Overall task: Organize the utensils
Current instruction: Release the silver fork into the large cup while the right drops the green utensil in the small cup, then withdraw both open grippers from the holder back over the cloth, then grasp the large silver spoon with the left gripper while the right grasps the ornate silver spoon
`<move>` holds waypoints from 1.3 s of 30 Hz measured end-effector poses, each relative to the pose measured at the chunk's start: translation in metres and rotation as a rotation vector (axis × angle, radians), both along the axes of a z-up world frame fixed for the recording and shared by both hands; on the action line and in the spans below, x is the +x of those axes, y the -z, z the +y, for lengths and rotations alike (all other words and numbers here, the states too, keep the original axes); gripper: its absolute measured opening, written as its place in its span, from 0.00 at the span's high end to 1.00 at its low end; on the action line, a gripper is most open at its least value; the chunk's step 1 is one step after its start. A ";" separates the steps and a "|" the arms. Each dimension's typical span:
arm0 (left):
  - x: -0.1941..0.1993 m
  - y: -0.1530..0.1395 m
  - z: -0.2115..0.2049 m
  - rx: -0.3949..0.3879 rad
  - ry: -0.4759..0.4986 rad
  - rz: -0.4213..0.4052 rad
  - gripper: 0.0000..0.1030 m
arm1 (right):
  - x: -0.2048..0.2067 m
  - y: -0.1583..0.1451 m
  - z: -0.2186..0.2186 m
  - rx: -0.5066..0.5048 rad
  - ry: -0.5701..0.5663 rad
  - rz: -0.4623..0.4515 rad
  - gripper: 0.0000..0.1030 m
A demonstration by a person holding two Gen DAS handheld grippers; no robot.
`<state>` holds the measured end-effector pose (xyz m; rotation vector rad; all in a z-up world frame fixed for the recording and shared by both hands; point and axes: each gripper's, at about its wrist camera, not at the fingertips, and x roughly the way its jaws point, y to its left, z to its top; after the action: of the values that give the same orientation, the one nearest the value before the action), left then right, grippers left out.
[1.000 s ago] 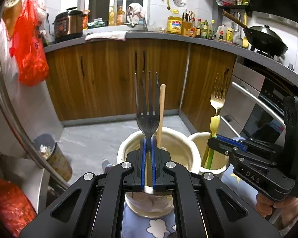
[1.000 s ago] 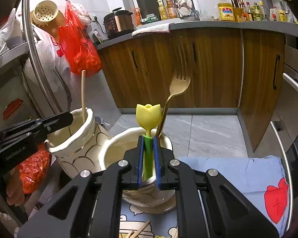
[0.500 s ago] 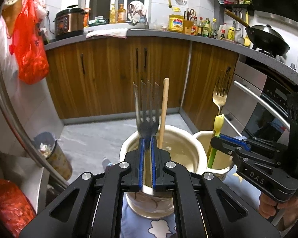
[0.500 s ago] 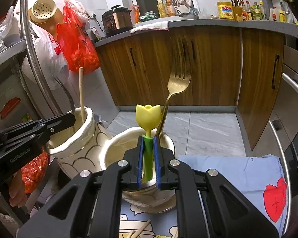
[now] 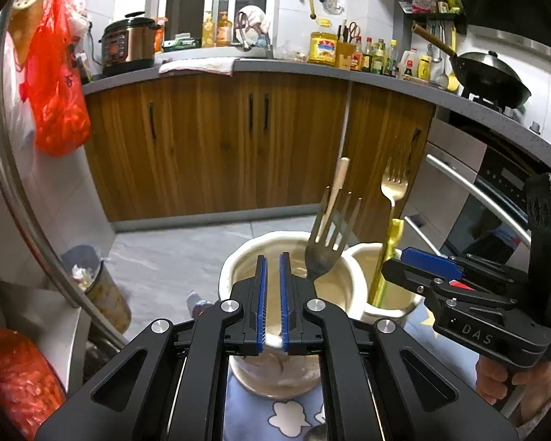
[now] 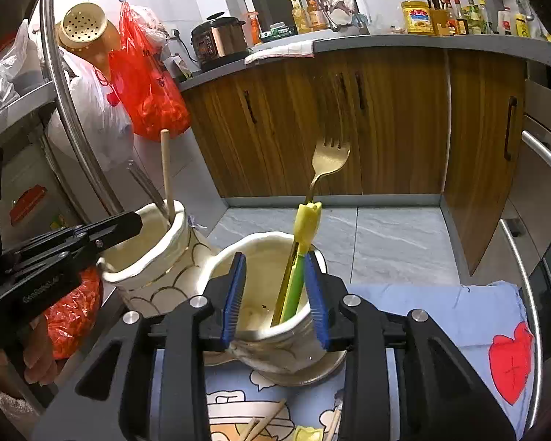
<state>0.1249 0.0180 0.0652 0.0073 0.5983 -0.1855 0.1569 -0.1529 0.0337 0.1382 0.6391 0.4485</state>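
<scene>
1. Mostly the handles are hidden: the dark fork (image 5: 328,237) sinks into the left holder (image 5: 238,257) behind the left claw (image 5: 272,305), so only its tines and neck show.
2. Its long axis leans up and to the right, tines uppermost, against the holder's far right rim beside a wooden stick (image 5: 339,180).
3. Left claw has just been parting; a narrow gap stands between its blue pads and nothing sits in it, the fork released.
4. Right claw (image 6: 275,294) has just been widening; the yellow-tipped green utensil (image 6: 301,257) stands between its pads, touched by neither.
5. That utensil and a gold fork (image 6: 328,161) rise from the right holder (image 6: 260,242), tilted right, lower ends hidden inside.
6. Items at the near edge of the patterned cloth (image 6: 440,305) are cut off.
</scene>
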 end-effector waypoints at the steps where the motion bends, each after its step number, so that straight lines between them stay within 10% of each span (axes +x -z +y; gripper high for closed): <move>1: -0.003 -0.002 0.000 0.001 -0.002 -0.008 0.80 | -0.003 -0.002 -0.002 0.001 0.001 -0.006 0.62; 15: -0.060 -0.003 0.005 0.041 -0.024 -0.042 0.52 | -0.059 -0.015 -0.037 -0.048 0.060 -0.014 0.26; 39: -0.133 0.053 -0.018 0.088 0.053 0.014 0.09 | -0.134 0.039 -0.056 -0.190 0.067 0.062 0.13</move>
<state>-0.0083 -0.0004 0.0117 0.1075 0.6201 -0.2102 0.0229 -0.2090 -0.0055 -0.0071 0.7319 0.3184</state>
